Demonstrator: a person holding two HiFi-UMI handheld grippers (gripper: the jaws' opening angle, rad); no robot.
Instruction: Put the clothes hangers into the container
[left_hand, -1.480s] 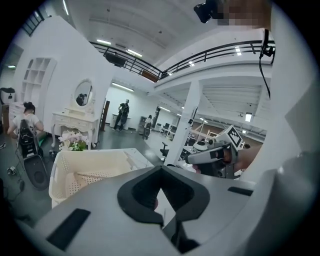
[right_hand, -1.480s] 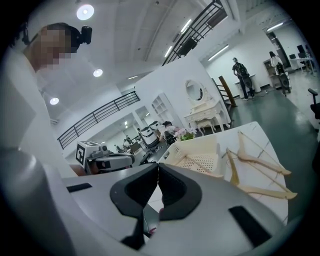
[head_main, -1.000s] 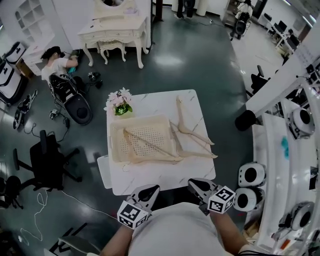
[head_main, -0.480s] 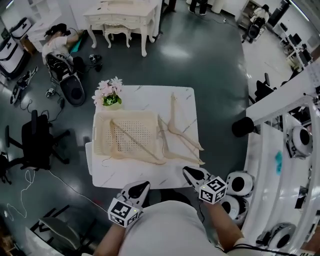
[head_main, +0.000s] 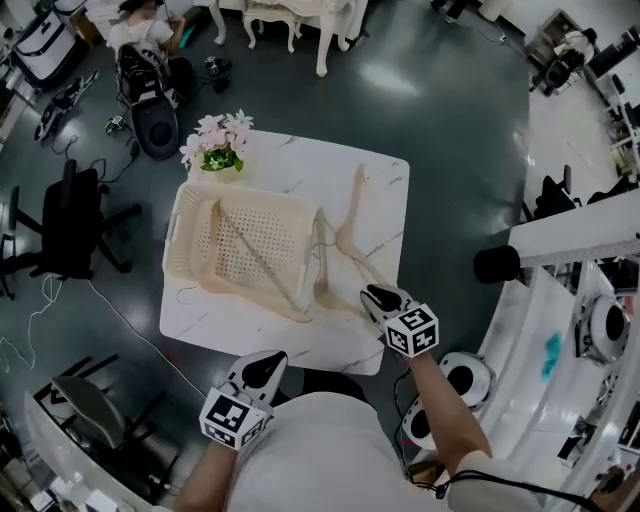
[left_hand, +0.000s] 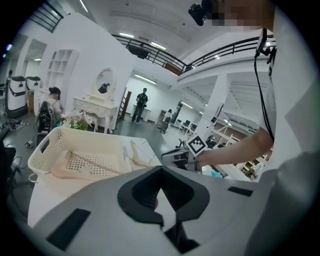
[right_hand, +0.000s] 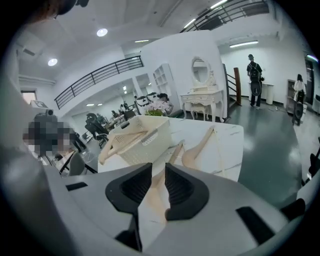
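A cream basket stands on the left half of the white marble table, with one wooden hanger lying in it and partly over its front rim. More hangers lie on the table right of the basket. My right gripper hovers over the near arm of a hanger; its jaws are opening, and the arm shows in the gap with the pads clear of it. My left gripper is at the table's front edge, shut with nothing in it. The basket also shows in the left gripper view.
A pot of pink flowers stands at the table's back left corner. A black office chair is left of the table, and white machines stand to the right. Dark floor surrounds the table.
My right gripper has moved forward from the table's front edge to above the near hanger arm, and its jaws have parted. My left gripper has stayed by the front edge.
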